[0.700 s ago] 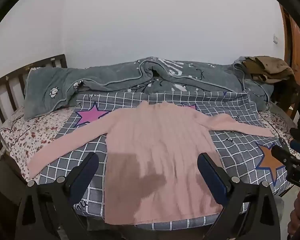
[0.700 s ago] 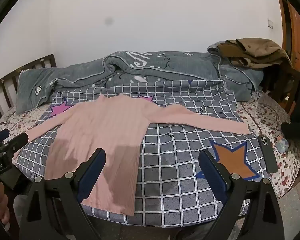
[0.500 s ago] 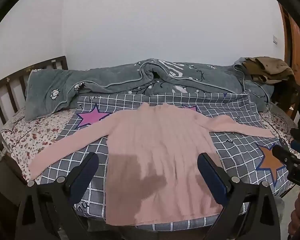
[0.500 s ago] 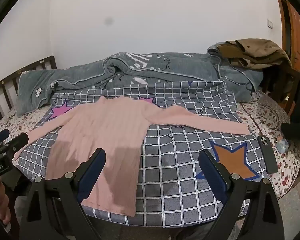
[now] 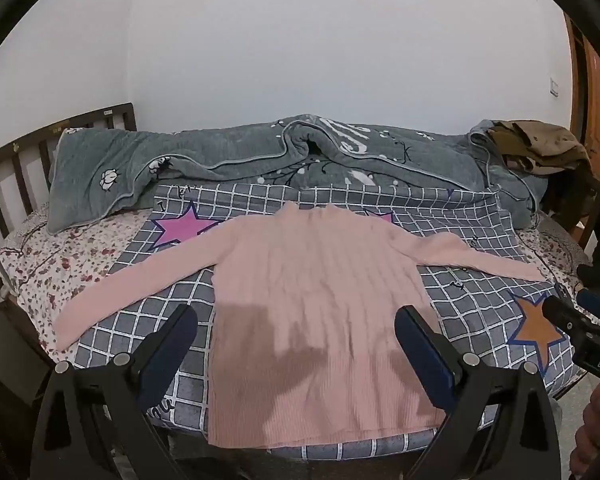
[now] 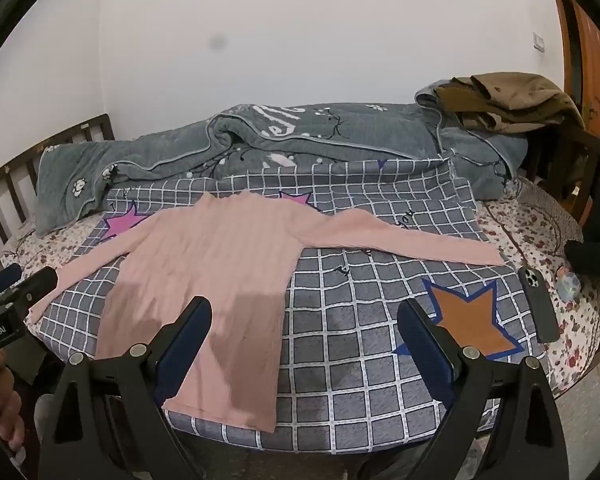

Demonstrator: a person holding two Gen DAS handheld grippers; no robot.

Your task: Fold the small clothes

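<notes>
Pink ribbed sweater (image 5: 312, 296) lies flat on the grid-patterned sheet (image 5: 472, 312) at the bed's near edge, hem at that edge, collar toward the far side, both sleeves spread outward. Left hand-held gripper (image 5: 296, 336): fingers spread wide, nothing between them, held above the sweater's lower body. Right hand-held gripper (image 6: 304, 332): fingers spread wide, empty, above the sheet and the sweater's right hem. Grey quilt (image 5: 228, 160) bunched along the bed's far edge. Black phone (image 6: 538, 304) near the bed's right edge.
</notes>
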